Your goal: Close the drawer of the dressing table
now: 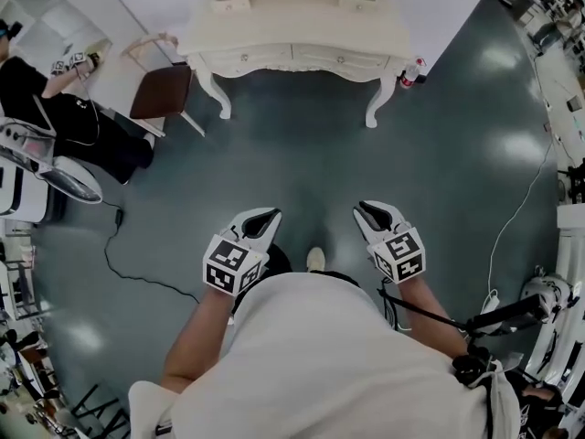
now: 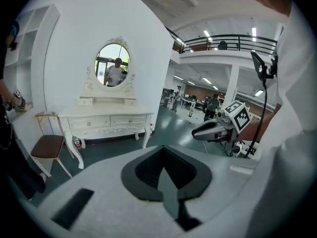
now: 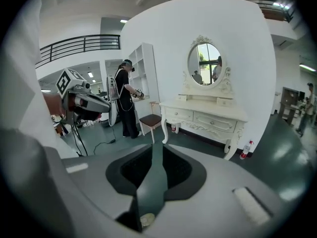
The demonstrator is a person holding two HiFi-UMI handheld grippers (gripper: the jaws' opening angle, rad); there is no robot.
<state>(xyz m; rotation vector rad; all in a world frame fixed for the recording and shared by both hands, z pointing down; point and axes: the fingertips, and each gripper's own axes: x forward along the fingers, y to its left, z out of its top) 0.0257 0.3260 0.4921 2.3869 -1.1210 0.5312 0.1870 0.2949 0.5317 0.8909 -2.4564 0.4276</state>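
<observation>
The cream dressing table (image 1: 292, 30) stands against the white wall, a few steps ahead of me across the dark floor. Its two front drawers (image 2: 90, 122) (image 3: 213, 120) look flush with the frame in both gripper views. An oval mirror (image 2: 113, 65) rises above the top. My left gripper (image 1: 265, 216) (image 2: 162, 150) is held out in front of me, its tips together and nothing in it. My right gripper (image 1: 366, 210) (image 3: 156, 145) hangs beside it with a narrow gap between its pads and nothing in the gap. Both are far from the table.
A brown-seated chair (image 1: 163, 90) stands left of the table. A person in black (image 1: 55, 108) works at white shelves (image 3: 143, 73) farther left. A bottle (image 1: 411, 71) stands by the table's right leg. A black cable (image 1: 119, 245) trails on the floor at left.
</observation>
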